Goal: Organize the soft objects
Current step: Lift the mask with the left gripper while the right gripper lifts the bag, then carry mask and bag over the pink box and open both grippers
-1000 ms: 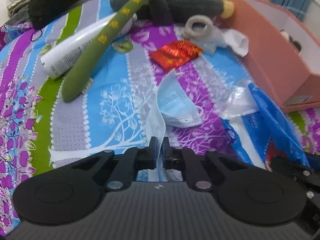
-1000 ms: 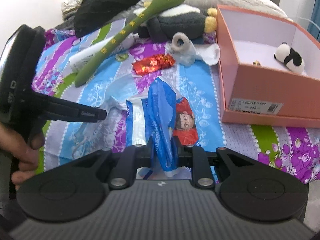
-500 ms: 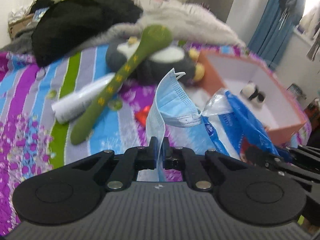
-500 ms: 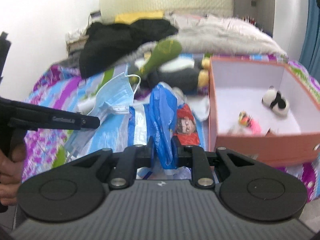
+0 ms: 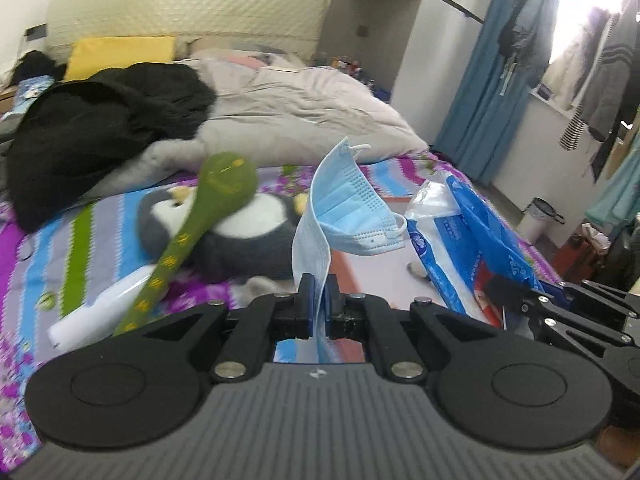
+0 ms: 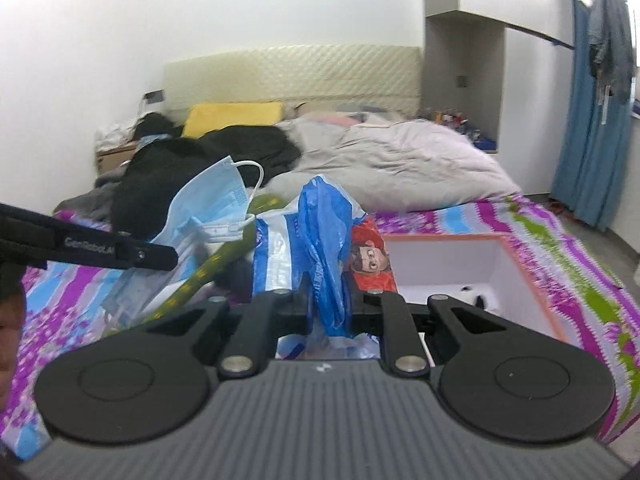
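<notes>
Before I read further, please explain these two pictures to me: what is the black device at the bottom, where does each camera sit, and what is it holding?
There is no robot here. A person holds one handheld two-finger gripper in each hand, and a wide-angle camera on each looks forward along its fingers. The black shape at the bottom of each picture is that gripper itself.

In the left camera's picture, the left gripper is shut on a light blue face mask. In the right camera's picture, the right gripper is shut on a blue plastic bag; the left gripper also shows there, coming in from the left.

Below lies a bed with a striped sheet. On it are a penguin plush, a long green plush and an open pink box with a small panda toy inside.
</notes>
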The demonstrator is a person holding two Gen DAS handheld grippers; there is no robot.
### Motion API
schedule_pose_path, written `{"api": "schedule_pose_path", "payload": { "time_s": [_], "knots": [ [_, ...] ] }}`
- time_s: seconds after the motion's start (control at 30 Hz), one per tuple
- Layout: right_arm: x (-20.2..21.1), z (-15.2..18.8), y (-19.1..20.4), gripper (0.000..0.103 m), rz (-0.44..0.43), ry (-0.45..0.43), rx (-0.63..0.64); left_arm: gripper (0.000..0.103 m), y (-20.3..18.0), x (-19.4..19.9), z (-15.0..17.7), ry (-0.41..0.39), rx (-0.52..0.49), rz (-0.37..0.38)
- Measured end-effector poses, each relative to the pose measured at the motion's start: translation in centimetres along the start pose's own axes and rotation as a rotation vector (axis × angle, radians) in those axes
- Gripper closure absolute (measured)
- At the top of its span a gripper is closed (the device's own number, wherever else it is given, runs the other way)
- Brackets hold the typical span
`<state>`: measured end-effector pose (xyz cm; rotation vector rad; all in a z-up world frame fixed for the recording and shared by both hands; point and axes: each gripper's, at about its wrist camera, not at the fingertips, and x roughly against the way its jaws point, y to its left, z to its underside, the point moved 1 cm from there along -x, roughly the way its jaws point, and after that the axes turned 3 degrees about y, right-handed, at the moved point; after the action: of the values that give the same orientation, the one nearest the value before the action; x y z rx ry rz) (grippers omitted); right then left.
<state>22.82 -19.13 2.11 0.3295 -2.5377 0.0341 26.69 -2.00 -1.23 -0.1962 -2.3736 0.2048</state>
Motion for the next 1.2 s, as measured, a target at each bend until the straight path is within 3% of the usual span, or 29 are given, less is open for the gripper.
{"api": "schedule_pose_path", "payload": {
  "time_s": [0.27, 0.57, 0.87, 1.03, 1.07, 1.17, 1.2],
  "knots": [
    [-2.6, -0.6, -6.6, 0.086, 0.095, 0.066, -0.076, 0.097, -5.8, -6.4, -3.2, 0.095, -0.049, 0.098],
    [-7.3, 1.5, -13.0, 0.086, 0.116, 0.202, -0.159, 0.097, -12.1, -16.2, -4.3, 0.229, -0.14, 0.129],
    [-12.8, 4.9, -16.9, 0.086, 0.101, 0.329, -0.219, 0.097, -14.6, -25.9, -3.2, 0.369, -0.157, 0.126],
    [-14.6, 6.1, -17.8, 0.084, 0.087, 0.371, -0.239, 0.096, -14.6, -28.6, -2.3, 0.406, -0.164, 0.118],
    [-14.8, 6.3, -17.9, 0.081, 0.086, 0.379, -0.244, 0.091, -14.5, -29.1, -2.2, 0.415, -0.168, 0.111],
    [-15.2, 6.5, -18.1, 0.074, 0.086, 0.396, -0.259, 0.052, -14.4, -29.7, -2.1, 0.428, -0.17, 0.1],
    [-15.2, 6.4, -18.1, 0.07, 0.082, 0.397, -0.266, 0.052, -14.2, -29.5, -2.1, 0.409, -0.169, 0.105]
  ]
}}
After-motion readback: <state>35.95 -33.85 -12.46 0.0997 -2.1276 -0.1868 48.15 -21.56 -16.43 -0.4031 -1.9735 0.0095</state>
